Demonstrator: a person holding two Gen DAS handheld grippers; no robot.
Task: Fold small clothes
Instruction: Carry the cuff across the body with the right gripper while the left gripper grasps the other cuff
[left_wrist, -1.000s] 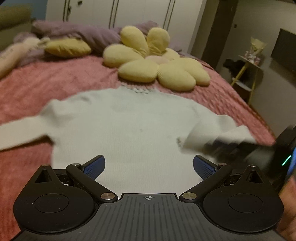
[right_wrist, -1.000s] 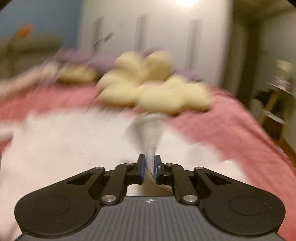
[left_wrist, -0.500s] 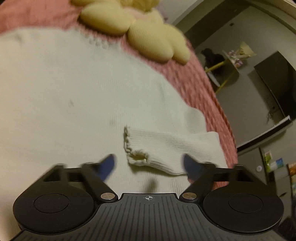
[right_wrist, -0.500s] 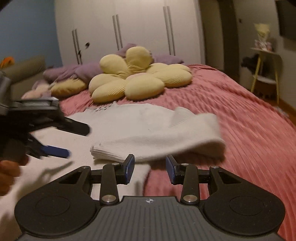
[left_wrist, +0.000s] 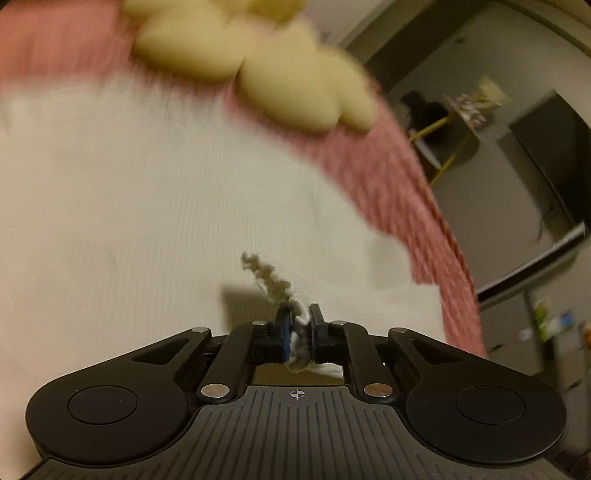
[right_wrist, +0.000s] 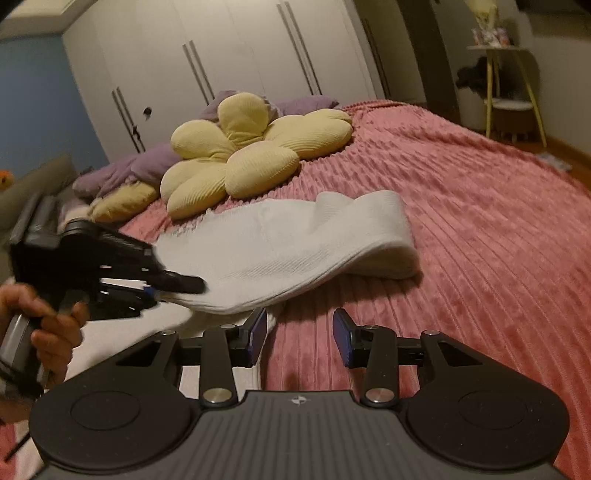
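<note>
1. The left gripper (left_wrist: 298, 328) has just closed; its jaws now pinch the scalloped cuff (left_wrist: 271, 277) of the white sweater (left_wrist: 129, 206).
2. The sweater lies spread on the pink bedspread (right_wrist: 480, 221), ahead of both grippers, its sleeve (right_wrist: 332, 236) folded over the body.
3. The right gripper (right_wrist: 299, 336) stands partly spread, with only bedspread between its jaws, just right of the sweater's edge.
4. A yellow flower cushion (right_wrist: 251, 155) sits beyond the sweater.

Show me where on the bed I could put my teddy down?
The pink bedspread lies bare to the right of the white sweater, out to the bed's far edge. The strip in front of the open right gripper is bare too. The left side is crowded: the left gripper pinches the sweater's cuff, and the yellow flower cushion fills the head end.
</note>
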